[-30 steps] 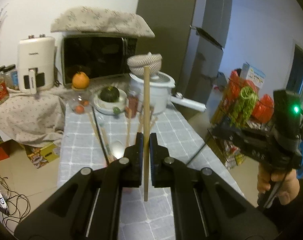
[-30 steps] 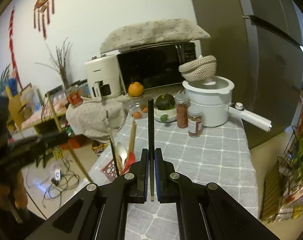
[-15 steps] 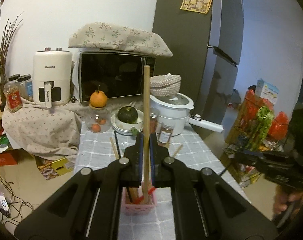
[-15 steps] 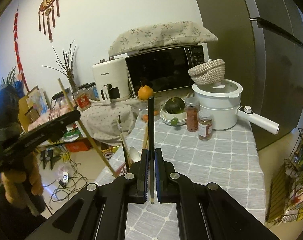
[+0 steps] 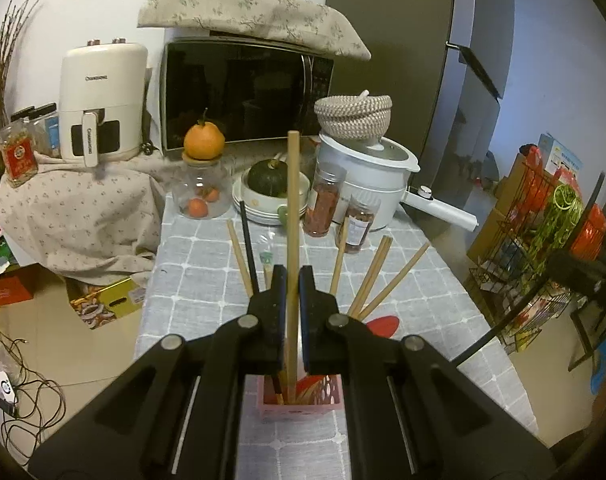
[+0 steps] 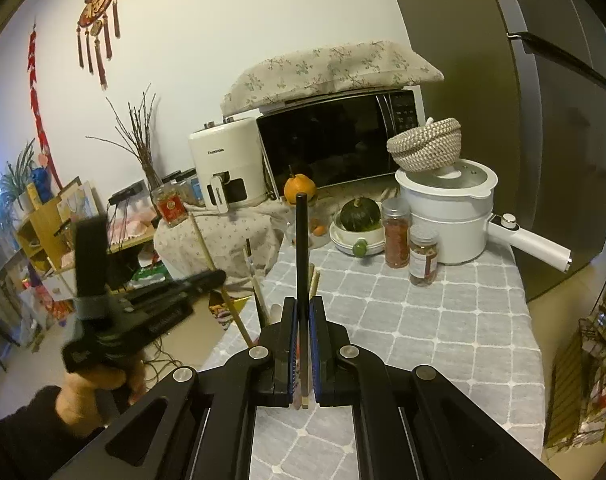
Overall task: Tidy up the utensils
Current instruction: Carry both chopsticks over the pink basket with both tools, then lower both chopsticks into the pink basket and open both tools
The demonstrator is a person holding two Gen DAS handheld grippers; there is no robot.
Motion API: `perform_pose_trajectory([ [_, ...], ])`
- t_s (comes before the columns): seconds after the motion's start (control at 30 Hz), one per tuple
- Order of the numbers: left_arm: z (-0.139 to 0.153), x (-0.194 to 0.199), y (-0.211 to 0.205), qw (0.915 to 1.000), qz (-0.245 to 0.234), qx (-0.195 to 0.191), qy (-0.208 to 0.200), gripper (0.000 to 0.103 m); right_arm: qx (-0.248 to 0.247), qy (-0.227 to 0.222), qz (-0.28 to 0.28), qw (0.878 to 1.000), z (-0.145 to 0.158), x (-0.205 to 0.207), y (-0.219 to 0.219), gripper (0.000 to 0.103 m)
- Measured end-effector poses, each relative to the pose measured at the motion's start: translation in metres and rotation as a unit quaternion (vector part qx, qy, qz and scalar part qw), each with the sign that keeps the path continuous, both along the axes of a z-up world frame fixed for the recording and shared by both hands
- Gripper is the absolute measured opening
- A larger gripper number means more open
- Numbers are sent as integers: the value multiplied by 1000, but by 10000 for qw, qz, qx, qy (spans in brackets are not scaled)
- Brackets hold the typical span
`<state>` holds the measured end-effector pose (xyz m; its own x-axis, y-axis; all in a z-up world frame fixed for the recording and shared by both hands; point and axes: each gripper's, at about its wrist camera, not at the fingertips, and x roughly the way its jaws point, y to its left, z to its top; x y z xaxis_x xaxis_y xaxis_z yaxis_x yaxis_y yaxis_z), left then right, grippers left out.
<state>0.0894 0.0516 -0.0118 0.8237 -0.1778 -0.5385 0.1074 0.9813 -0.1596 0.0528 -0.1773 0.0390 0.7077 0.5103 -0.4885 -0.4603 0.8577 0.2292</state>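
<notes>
The left tongs (image 5: 291, 308) are clamped low on a light, stiff wooden chopstick (image 5: 291, 216) whose tip sits inside the pink holder (image 5: 301, 406) on the surface, while the right tongs (image 6: 302, 336) pinch a slippery-looking black chopstick (image 6: 301, 248) near its lower end.

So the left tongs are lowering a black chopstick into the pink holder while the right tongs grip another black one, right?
Not quite. The left tongs grip a light wooden chopstick above the pink holder, as the left wrist view shows. The right tongs do grip a black chopstick.
</notes>
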Motion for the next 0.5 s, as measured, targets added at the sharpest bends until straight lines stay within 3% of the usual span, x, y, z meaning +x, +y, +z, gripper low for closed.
perform_pose_trajectory([
  [0.3, -13, 13, -6, 9999, -71, 88, 17, 8, 248, -71, 76, 9996, 9, 8, 6, 6],
  [0.5, -10, 9, 0, 10000, -12, 4, 57, 33, 379, -55, 158, 9991, 10, 15, 16, 6],
])
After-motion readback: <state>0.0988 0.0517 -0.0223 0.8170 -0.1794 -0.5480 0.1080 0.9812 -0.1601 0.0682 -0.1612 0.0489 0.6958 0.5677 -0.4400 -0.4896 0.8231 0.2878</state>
